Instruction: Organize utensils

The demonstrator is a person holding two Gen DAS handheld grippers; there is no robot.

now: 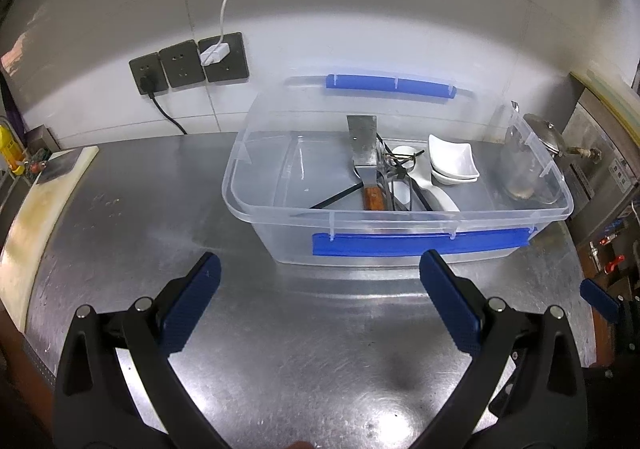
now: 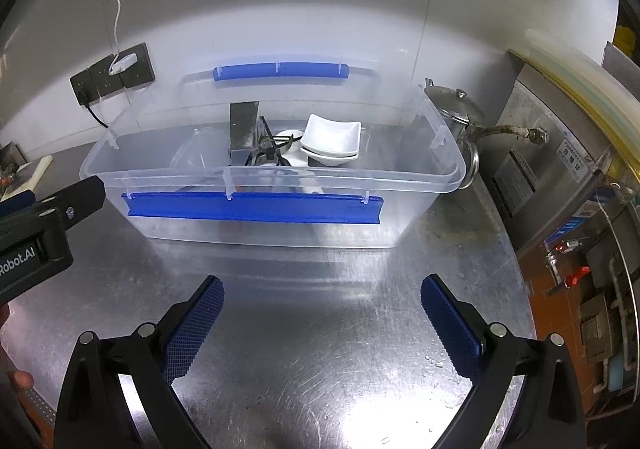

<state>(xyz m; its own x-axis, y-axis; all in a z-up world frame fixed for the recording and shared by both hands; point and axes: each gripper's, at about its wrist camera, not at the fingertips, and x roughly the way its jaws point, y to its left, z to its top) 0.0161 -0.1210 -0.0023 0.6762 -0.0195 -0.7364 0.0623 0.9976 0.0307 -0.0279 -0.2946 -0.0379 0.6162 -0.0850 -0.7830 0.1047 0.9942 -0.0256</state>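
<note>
While both claws hover over steel counter (image 1: 280, 349): left gripper (image 1: 320, 281) spread wide, empty; right gripper (image 2: 322, 303) spread wide, empty. One clear bin (image 2: 440, 179) ahead, two blue latches. Inside bin: one cleaver (image 1: 363, 147), one wire whisk (image 1: 394, 169), two stacked white dishes (image 2: 332, 139), black chopsticks, count unclear. Near bin wall fronting utensils. Kettle (image 2: 454, 105) just right of bin; three wall sockets (image 1: 188, 63) behind.

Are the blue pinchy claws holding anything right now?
No. The left gripper and the right gripper are both open with nothing between their fingers, above the bare metal counter. The utensils lie in the clear plastic bin.
</note>
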